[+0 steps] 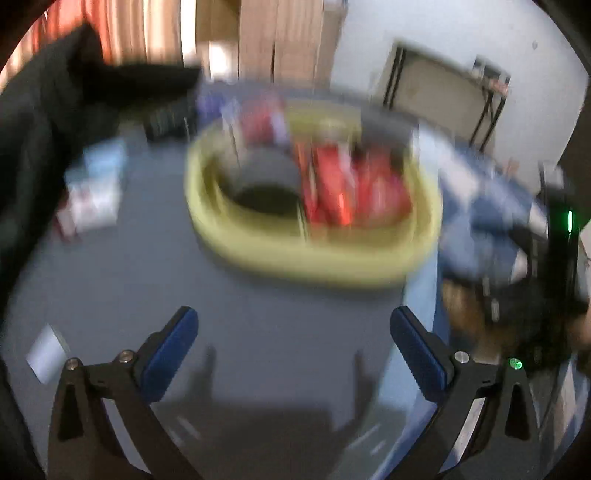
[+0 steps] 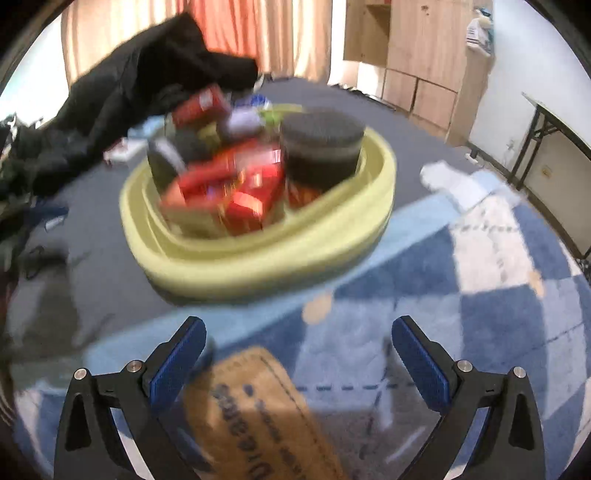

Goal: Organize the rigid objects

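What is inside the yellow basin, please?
The basin holds red packages, a dark round container, a red can on top and other small things too blurred to name. Whatever lies beneath the pile, and the bottom, is covered.

You face orange curtains [image 2: 229,26] and wooden cabinets [image 2: 424,55]. A folding table [image 2: 554,122] stands by the white wall [image 2: 535,55], beyond the blue checked rug [image 2: 480,295].

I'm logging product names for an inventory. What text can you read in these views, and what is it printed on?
"Dreams": partly legible on the tan label of the blue checked rug.
Red packages in the yellow-green basket: print blurred, unreadable.
Left wrist view: all blurred, nothing readable.
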A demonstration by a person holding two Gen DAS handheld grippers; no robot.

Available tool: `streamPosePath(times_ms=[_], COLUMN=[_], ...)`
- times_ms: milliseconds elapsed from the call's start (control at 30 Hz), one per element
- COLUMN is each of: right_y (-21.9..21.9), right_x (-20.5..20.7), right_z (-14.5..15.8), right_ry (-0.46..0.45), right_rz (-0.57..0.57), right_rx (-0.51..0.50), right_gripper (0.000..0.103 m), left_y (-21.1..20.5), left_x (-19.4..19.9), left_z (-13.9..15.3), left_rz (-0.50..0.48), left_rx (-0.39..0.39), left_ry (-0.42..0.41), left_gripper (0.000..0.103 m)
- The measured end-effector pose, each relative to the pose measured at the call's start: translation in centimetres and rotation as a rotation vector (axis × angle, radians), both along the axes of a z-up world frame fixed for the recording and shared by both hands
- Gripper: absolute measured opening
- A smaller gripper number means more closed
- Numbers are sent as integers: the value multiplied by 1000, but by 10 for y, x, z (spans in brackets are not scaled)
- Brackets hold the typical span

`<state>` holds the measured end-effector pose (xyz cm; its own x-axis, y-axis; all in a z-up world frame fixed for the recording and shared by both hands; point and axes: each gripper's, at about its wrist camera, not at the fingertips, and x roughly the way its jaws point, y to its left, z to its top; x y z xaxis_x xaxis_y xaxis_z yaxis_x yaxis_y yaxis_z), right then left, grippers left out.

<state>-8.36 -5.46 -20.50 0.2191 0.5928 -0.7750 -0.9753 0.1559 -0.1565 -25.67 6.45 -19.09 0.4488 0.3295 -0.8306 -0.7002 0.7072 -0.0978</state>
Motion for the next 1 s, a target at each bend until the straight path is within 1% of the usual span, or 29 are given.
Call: streamPosePath(times_ms=[33, 67, 100, 167, 200, 267, 367, 500, 567, 667, 767, 867, 1000], right_y=[4, 6, 10, 16, 20, 26, 33, 42, 50, 50, 50, 50, 50], right_x=[0, 1, 2, 2, 1, 1, 7, 9, 7, 2, 1, 2, 2], right_z=[-9, -15, -15, -16, -18, -22, -22, -21, -22, -25, -25, -26, -26], right_ry=[-9, -10, -7, 1, -4, -5, 15, 4, -21, -55, -54, -42, -43], right_rz=[-2, -3, -8, -22, -20, -12, -10, -2, -10, -12, -11, -9, -8], right_rx=[-20, -12, 6, 12, 10, 5, 4, -3, -11, -3, 0, -1, -1], right_gripper=[103, 103, 103, 103, 103, 103, 103, 103, 103, 103, 103, 103, 103], left_y=[-4, -4, -1, 7, 12, 21, 30, 30, 32, 31, 29, 33, 31], left_x=[3, 7, 11, 25, 31, 44, 61, 62, 60, 61, 60, 57, 57], left_z=[-13, -22, -26, -36, -39, -44, -48, -50, -50, -50, -49, -49, -48], left_rz=[11, 24, 26, 13, 12, -7, -22, -32, -33, -30, -27, -26, -27], left_rx=[10, 25, 31, 71, 82, 121, 148, 144, 130, 144, 149, 91, 99], left_ry=[44, 65, 73, 102, 104, 83, 57, 44, 39, 48, 45, 5, 12], left_gripper=[103, 103, 103, 103, 103, 103, 103, 103, 103, 103, 103, 103, 103])
